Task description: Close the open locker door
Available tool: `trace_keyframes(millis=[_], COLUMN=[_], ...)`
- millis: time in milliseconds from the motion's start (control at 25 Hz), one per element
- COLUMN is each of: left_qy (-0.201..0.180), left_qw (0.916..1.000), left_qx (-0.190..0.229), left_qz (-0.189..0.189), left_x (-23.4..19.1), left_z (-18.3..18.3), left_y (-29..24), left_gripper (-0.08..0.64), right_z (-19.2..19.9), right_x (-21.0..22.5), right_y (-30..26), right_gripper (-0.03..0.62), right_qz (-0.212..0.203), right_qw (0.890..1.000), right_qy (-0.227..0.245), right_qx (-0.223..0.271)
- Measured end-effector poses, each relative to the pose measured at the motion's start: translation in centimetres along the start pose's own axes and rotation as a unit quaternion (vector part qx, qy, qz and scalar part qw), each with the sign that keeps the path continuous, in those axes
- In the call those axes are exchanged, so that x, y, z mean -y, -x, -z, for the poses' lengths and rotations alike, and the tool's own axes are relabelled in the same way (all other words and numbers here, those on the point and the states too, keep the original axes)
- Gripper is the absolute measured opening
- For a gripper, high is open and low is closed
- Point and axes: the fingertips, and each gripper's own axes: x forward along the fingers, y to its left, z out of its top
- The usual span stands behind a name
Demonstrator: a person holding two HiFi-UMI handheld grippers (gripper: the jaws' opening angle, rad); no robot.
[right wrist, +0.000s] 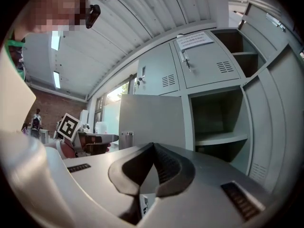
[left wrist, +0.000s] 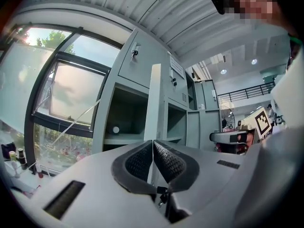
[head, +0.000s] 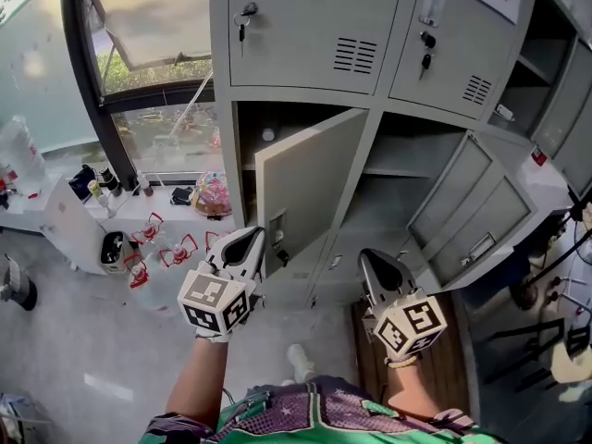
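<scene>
We hold both grippers clenched and empty. The left gripper has its tips together just at the free left edge of the open locker door, seen edge-on, and the right gripper faces that door's broad face. The door angles out from its compartment, hinged on the right-hand post, well apart from a second open door on the right.
</scene>
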Motion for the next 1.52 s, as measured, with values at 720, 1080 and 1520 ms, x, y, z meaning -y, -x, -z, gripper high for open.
trace_keyframes(millis=[720, 1080, 1520], left_qy=[-0.003, -0.007, -0.005], left_qw=[0.9941, 0.9905, 0.9860], left_qx=[-0.014, -0.023, -0.023], left_qz=[-0.107, -0.135, -0.165], left_x=[-7.4, -10.2, -12.6], left_z=[-0.9, -1.3, -1.6], left_y=[-2.9, -4.8, -7.0], left_gripper=[0.021, 0.021, 0.021], right_z=[-2.1, -2.6, -2.7], right_x=[3.6, 5.9, 7.2], right_y=[-7.4, -9.2, -11.2], right_gripper=[0.008, 0.008, 0.008], right_qz=[-0.049, -0.047, -0.055], right_qw=[0.998, 0.998, 0.998], right_qy=[-0.008, -0.007, -0.005], right_qx=[0.026, 0.031, 0.030])
